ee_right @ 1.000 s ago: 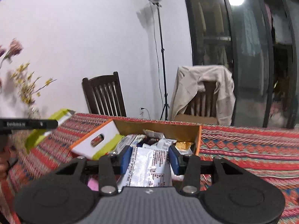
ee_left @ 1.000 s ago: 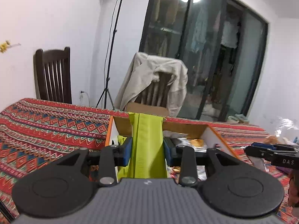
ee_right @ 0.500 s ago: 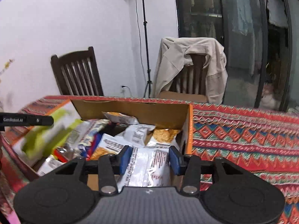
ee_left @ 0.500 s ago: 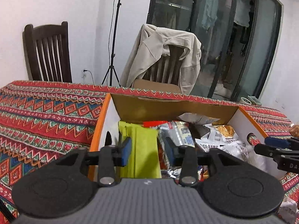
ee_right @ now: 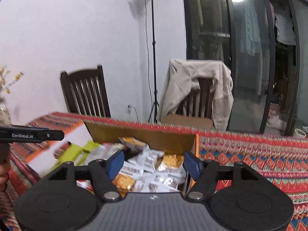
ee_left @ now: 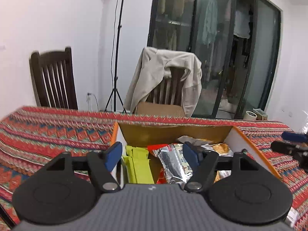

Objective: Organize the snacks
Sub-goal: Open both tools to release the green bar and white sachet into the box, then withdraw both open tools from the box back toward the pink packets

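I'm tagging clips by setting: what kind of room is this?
Likely a home dining room: wooden chair at a table with a patterned cloth, jacket draped over another chair, glass sliding doors.

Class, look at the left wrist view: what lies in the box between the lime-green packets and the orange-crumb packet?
A silver foil packet lies between the lime-green packets and the orange-crumb packet, with a red wrapper edge peeking beside it.

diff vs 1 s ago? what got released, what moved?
Both let go. The left gripper carried the lime-green packet over the cardboard box and dropped it at the box's left side; its jaws are opening, nothing pressed between them. The right gripper released its silver packet onto the snack pile; its jaws are opening too. Box, tablecloth and chairs unchanged.
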Available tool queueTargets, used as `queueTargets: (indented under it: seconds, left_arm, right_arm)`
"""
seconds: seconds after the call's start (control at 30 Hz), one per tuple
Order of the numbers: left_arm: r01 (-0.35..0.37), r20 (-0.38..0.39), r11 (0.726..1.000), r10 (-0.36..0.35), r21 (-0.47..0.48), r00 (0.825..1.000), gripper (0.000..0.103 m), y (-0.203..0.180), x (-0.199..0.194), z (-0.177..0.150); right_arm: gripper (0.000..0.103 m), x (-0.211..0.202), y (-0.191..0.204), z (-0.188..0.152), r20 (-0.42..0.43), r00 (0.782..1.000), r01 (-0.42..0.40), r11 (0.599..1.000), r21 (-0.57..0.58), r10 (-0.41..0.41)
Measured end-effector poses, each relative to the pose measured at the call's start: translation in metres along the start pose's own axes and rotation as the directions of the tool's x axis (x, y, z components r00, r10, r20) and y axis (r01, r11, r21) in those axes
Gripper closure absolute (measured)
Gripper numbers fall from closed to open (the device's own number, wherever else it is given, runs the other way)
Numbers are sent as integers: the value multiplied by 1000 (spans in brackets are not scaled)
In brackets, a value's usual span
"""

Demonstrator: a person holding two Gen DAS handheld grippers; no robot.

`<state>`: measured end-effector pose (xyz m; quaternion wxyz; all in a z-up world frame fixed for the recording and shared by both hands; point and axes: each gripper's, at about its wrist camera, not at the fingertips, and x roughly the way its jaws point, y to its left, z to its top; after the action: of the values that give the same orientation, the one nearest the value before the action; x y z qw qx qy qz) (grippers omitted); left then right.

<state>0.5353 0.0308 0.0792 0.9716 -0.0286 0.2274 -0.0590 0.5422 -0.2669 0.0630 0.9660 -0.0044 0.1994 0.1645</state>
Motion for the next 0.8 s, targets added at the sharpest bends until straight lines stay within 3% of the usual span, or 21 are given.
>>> queueTargets:
  seconds: [0.13, 0.23, 0.4, 0.6, 0.8]
  left_arm:
    - [-3, 50, 1000, 3, 9, 999, 4, -4, -57, -1]
    - [-3, 72, 1000, 2, 14, 997, 1, -7, -96, -13]
    - [-26, 84, 997, 20, 74, 996, 0, -16, -158, -49]
    - [-27, 74, 997, 22, 71, 997, 0, -16, -219, -96]
    - [-20, 37, 997, 18, 74, 999, 0, -21, -251, -139]
  right_arm:
    - [26, -51, 6, 12, 54, 998, 12, 999, -42, -10]
    - [16, -92, 14, 12, 98, 995, 25, 997, -69, -18]
    - [16, -156, 29, -14, 107, 994, 34, 995, -92, -24]
    - [12, -214, 48, -67, 80, 995, 62, 992, -110, -53]
    - [12, -246, 65, -115, 8, 998, 61, 995, -78, -61]
